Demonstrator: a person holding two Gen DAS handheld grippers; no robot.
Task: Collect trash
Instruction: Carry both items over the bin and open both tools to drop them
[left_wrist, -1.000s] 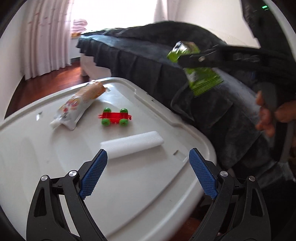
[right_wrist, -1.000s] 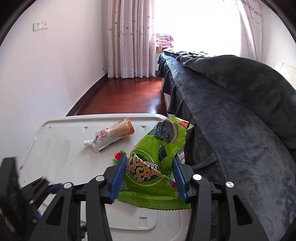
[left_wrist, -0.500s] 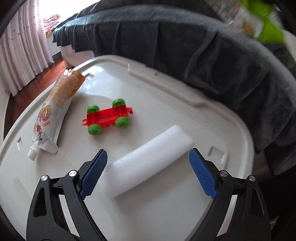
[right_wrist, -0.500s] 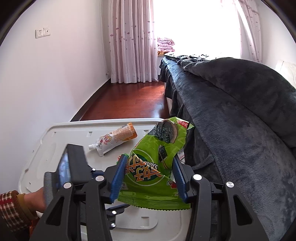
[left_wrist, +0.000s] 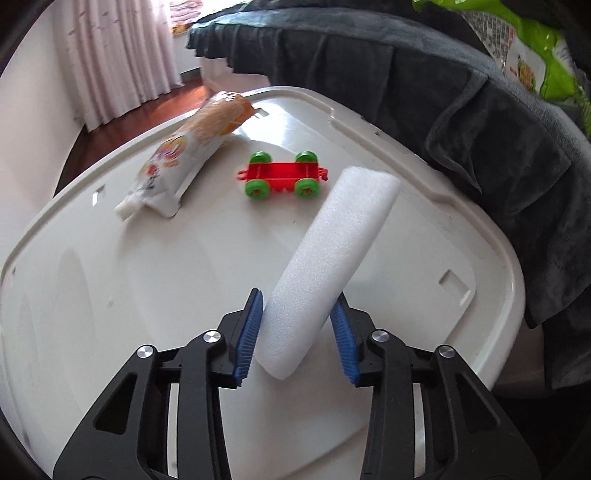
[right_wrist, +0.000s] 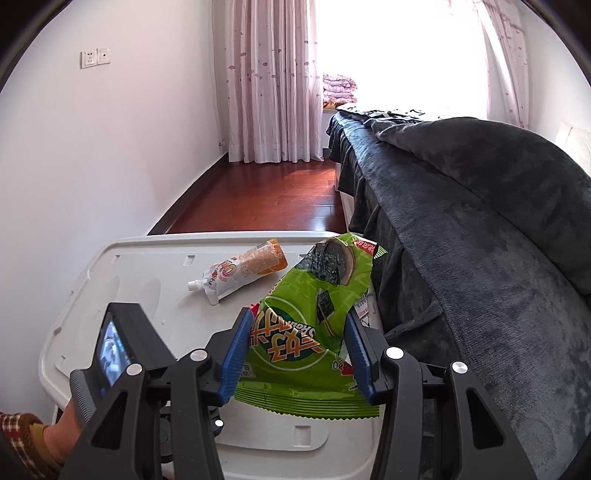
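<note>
**Two grippers, both loaded**

Left gripper (left_wrist: 297, 338): blue pads clamped on the near end of the white foam piece (left_wrist: 328, 266); foam angles up and away to the far right over the white bin lid (left_wrist: 110, 295). Right gripper (right_wrist: 293, 356): closed on the green snack bag (right_wrist: 314, 332), held above the lid's right side, next to the dark blanket (right_wrist: 480, 240). On the lid: squeeze pouch (left_wrist: 188, 155) at far left, red toy car chassis (left_wrist: 282, 175) just right of it, not touching.
</note>
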